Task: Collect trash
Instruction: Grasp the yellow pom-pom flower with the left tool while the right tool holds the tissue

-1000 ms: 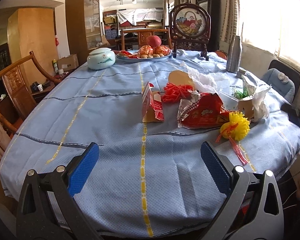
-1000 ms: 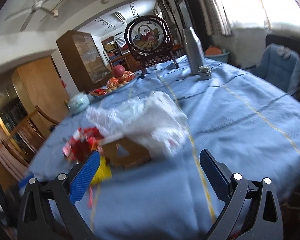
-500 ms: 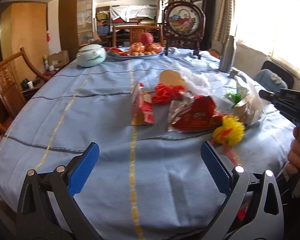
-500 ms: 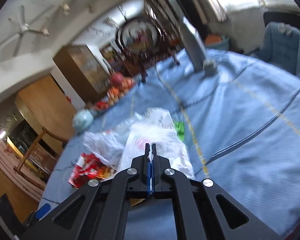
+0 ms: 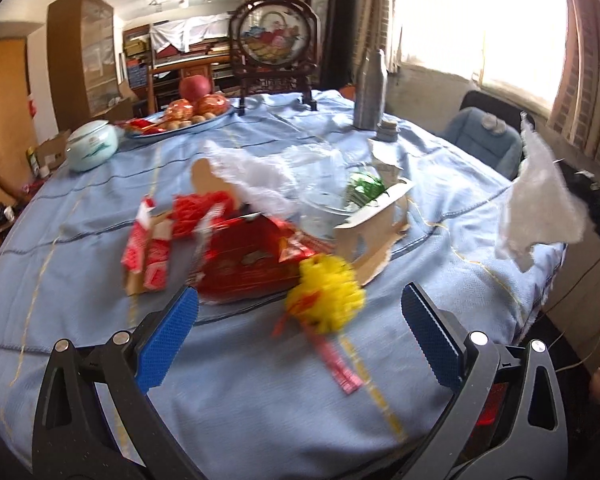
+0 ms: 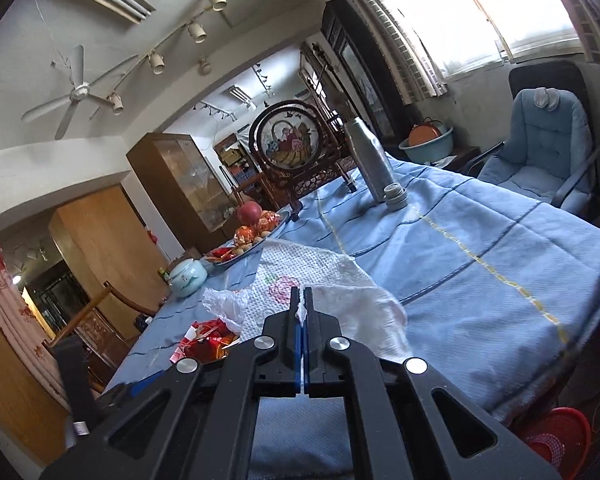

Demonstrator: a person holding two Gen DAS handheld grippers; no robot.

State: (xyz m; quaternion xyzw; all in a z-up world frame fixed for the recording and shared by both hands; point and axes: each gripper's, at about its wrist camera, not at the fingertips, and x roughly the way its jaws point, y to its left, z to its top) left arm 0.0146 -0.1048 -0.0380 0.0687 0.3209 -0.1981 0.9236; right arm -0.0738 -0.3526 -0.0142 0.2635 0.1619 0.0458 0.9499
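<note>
Right tongs (image 6: 301, 312) clamped on paper towel (image 6: 324, 280), mid-frame, lifted off worktop (image 6: 480, 248). Left tongs (image 5: 298, 334) wide, empty, over yellow pom-pom (image 5: 326, 294) lower centre. Risk: thin pinch, towel may tear or slip.

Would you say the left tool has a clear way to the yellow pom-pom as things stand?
Probably yes. The left tool is open with nothing in it, and the yellow pom-pom lies on bare cloth just ahead between its fingers, with only the red wrapper touching its far side.
</note>
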